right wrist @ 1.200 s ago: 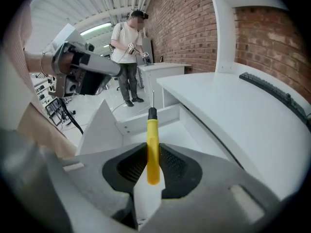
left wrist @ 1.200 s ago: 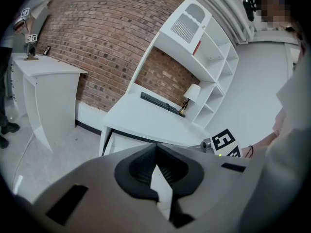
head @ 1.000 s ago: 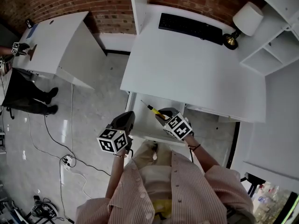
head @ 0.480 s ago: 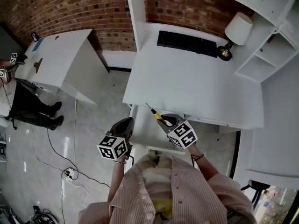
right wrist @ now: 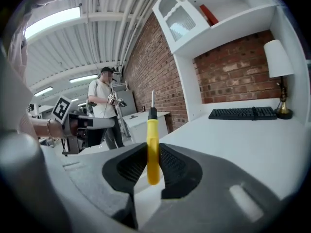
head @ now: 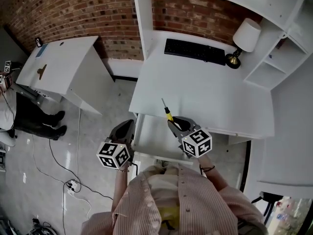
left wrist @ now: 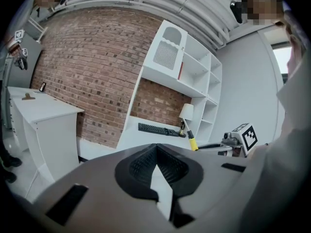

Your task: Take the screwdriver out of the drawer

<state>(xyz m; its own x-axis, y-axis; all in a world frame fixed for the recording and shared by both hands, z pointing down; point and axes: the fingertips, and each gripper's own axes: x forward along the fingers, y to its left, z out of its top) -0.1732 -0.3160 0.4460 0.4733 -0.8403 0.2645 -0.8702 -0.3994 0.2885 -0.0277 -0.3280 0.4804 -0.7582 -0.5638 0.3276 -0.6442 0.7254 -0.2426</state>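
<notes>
The screwdriver [head: 168,114], with a yellow handle and a thin metal shaft, is held upright in my right gripper [head: 174,123], which is shut on the handle. It hangs above the open white drawer [head: 151,137], at the desk's front edge. In the right gripper view the yellow handle [right wrist: 152,144] is pinched between the dark pads [right wrist: 129,166], shaft pointing up. My left gripper [head: 125,129] hovers at the drawer's left side, shut and holding nothing. In the left gripper view its jaws [left wrist: 156,152] meet, and the screwdriver [left wrist: 192,141] shows at the right.
The white desk [head: 205,89] carries a black keyboard [head: 194,49] and a lamp [head: 243,35] at the back, with shelves [head: 274,62] to the right. A second white table [head: 63,65] stands to the left, with a person [head: 29,114] beside it. Cables [head: 68,168] lie on the floor.
Both grippers have risen. The right one has lifted the screwdriver up out of the drawer, so its tip now shows over the desk's front edge.
</notes>
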